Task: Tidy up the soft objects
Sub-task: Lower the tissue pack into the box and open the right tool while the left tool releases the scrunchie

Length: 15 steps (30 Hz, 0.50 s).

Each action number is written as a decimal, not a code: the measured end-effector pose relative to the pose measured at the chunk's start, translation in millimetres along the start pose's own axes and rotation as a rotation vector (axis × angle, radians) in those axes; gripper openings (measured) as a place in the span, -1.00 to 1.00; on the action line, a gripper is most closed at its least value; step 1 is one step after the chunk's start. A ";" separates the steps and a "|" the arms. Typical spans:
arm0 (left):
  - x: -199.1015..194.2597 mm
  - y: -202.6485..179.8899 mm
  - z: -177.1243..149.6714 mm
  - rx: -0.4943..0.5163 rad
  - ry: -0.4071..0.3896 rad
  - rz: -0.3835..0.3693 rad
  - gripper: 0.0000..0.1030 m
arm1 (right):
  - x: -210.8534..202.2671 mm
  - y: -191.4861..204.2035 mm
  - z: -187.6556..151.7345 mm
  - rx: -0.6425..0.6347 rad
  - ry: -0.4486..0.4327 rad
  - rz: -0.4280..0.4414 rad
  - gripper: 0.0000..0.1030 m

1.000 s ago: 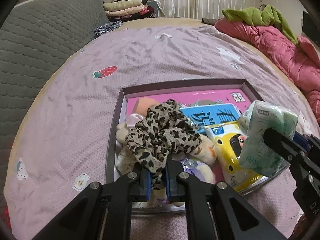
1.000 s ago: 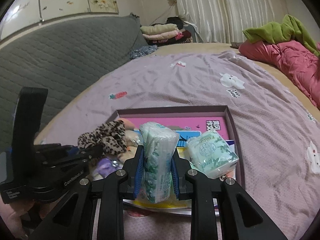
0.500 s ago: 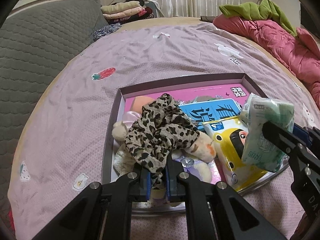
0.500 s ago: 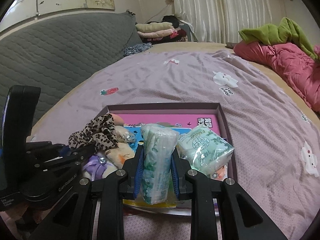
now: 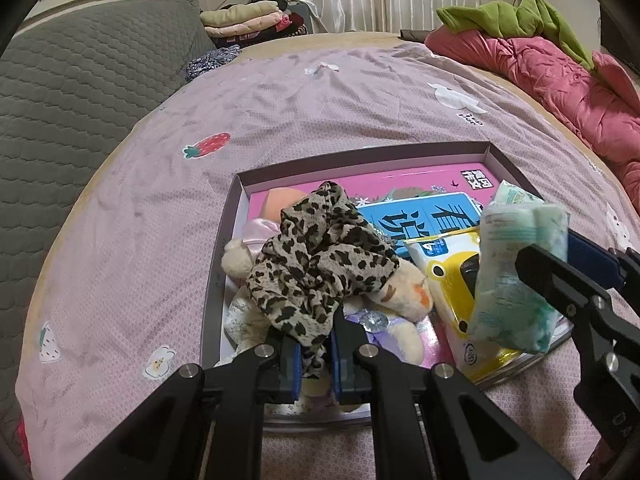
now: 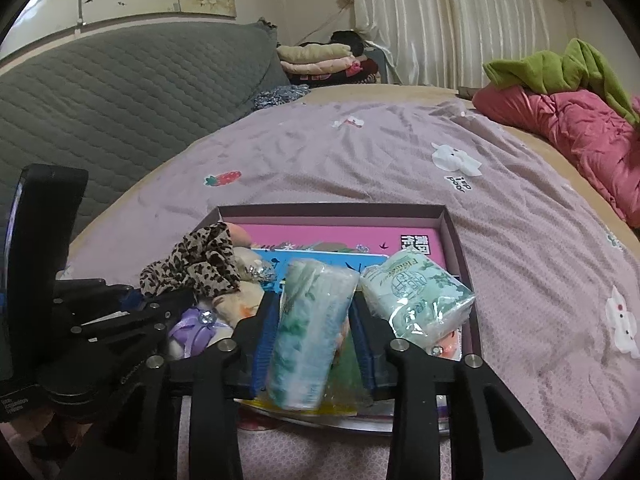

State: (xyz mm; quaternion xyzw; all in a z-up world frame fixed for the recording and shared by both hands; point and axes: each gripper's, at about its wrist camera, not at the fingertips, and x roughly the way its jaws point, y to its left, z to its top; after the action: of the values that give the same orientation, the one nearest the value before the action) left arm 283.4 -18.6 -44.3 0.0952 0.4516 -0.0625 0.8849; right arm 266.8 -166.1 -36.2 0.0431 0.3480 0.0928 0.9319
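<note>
Holding one soft thing in each claw, the person works over a shallow box (image 5: 224, 264) that lies on the pink bed sheet (image 5: 140, 208). The left gripper (image 5: 314, 354) is pinched narrow on a leopard-print scrunchie (image 5: 320, 264), which bunches up above the near left part of the box. The right gripper (image 6: 314, 344) is clamped on a tissue pack (image 6: 308, 328), held upright over the near edge of the box; in the left view the same pack hangs over the box's near right corner.

Inside the box, a plush toy (image 5: 400, 292) lies under the scrunchie on the left side, with a purple bow (image 6: 198, 326) just beside it. A second tissue pack (image 6: 416, 296) rests against the right wall of the box. A yellow packet (image 5: 452, 280) sits near the middle, over a blue book (image 5: 424, 220) and a pink book (image 5: 360, 184) that cover the floor toward the far wall.

Judging by this, the sorting looks well along: several soft items are already gathered in the box. What seems left is to deal with the scrunchie and the held tissue pack, though I cannot tell whether they are going in or coming out. The sheet beside the box shows no other loose small items, while folded clothes (image 6: 316, 58) and a red quilt (image 6: 568, 120) lie well beyond it
</note>
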 end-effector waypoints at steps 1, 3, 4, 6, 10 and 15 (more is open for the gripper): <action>-0.2 0.0 0.0 -0.001 0.000 0.000 -0.79 | -0.9 0.2 0.2 -0.001 -0.005 -0.001 -0.09; 0.2 -0.3 -0.1 0.000 0.001 0.001 -0.79 | -3.1 0.7 0.6 -0.003 -0.015 0.003 0.05; 0.6 -0.6 -0.3 0.000 0.003 0.001 -0.79 | -4.1 0.6 1.0 -0.004 -0.020 0.003 0.08; 2.1 -0.7 -0.5 -0.002 0.008 0.002 -0.78 | -6.3 0.6 2.0 -0.012 -0.030 0.002 0.15; 4.6 0.6 -0.5 -0.014 0.016 -0.007 -0.77 | -16.5 -3.6 5.2 -0.008 -0.080 -0.004 0.22; 7.7 2.7 0.1 -0.021 0.026 -0.017 -0.76 | -27.9 -13.3 8.1 0.028 -0.133 -0.014 0.30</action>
State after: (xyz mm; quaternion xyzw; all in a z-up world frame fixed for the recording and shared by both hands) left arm 288.6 -16.2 -50.2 0.0830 0.4646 -0.0639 0.8793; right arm 253.3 -184.9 -14.1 0.0601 0.2867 0.0785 0.9529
